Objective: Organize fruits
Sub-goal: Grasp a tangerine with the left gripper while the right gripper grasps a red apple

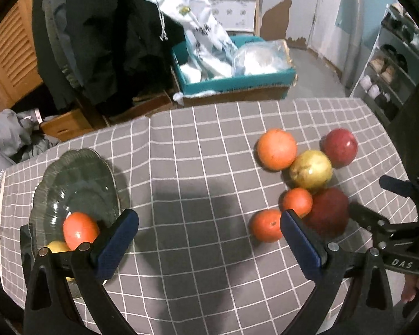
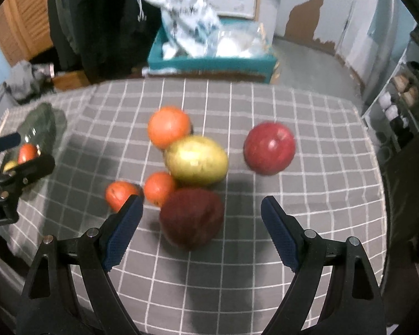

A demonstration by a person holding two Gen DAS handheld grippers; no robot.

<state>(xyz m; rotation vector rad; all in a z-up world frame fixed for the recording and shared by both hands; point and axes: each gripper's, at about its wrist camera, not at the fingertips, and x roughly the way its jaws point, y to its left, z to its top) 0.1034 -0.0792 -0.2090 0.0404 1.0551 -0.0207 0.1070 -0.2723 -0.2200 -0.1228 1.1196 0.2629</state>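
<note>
Here we see two fruits in the glass plate (image 1: 69, 178) beside the gaping left tool (image 1: 209, 237); six await ahead of the empty, spread right tool (image 2: 202, 217).

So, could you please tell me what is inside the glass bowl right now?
The glass bowl holds an orange fruit and, beside it, a yellow fruit that is mostly hidden. The left tongs cover the bowl's near part, so more may lie there.

Teal box (image 1: 234, 82) of white bags (image 1: 198, 28)
</note>
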